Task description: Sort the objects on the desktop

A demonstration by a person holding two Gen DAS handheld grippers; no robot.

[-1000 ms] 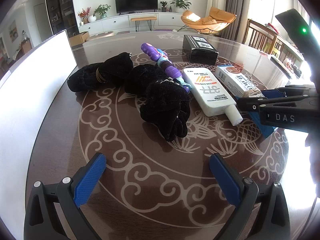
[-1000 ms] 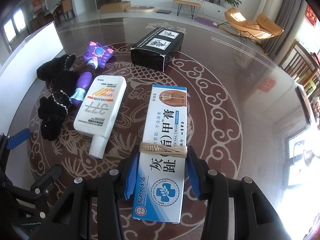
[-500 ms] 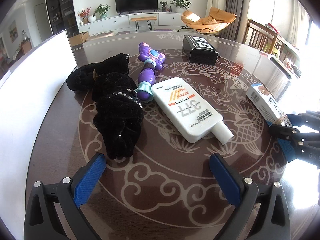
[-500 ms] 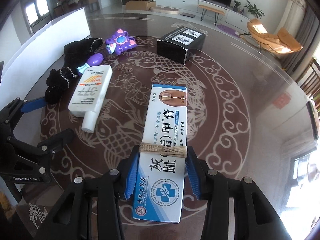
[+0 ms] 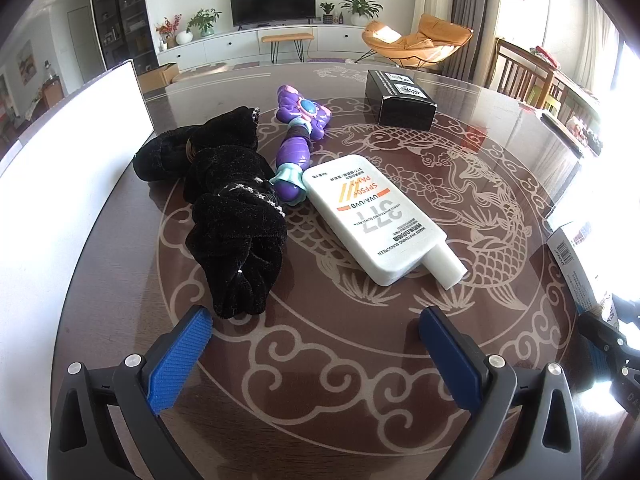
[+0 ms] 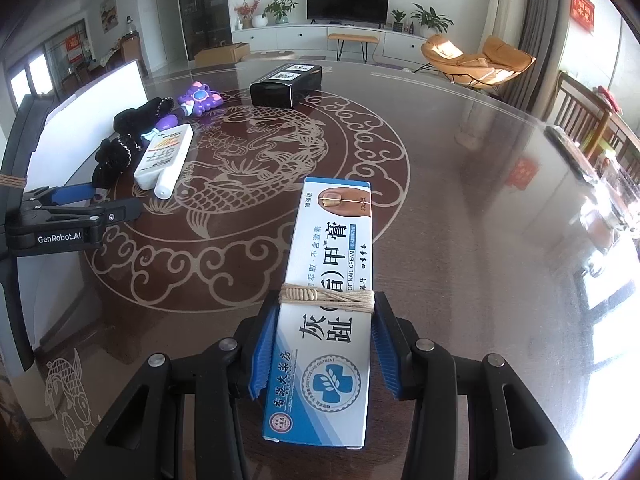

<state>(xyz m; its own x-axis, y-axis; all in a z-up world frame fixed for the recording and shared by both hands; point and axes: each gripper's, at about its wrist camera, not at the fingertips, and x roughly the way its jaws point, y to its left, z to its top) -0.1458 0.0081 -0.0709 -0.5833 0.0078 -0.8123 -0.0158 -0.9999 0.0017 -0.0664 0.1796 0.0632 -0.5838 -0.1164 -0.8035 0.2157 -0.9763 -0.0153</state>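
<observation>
R gripper [image 6: 324, 344] is clamped on 1 blue-white ointment box [image 6: 332, 276], blue pads tight against both long sides, 1 band of tan twine wrapped round the box at the pads; box sits lower centre of the right wrist view, above the table [image 6: 460, 184]. L gripper [image 5: 316, 344] has its fingers spread wide w/ nothing between them, bottom of the left wrist view. Still on the table, centre-left of that view: 1 white sunscreen bottle [image 5: 372, 216], 1 purple toy [image 5: 298, 140] touching its far end, 1 pile of black velvet fabric [image 5: 228, 200] beside the toy, 1 black box [image 5: 400, 98] apart, upper right. 1 white board [image 5: 68, 184] runs along the left edge.
</observation>
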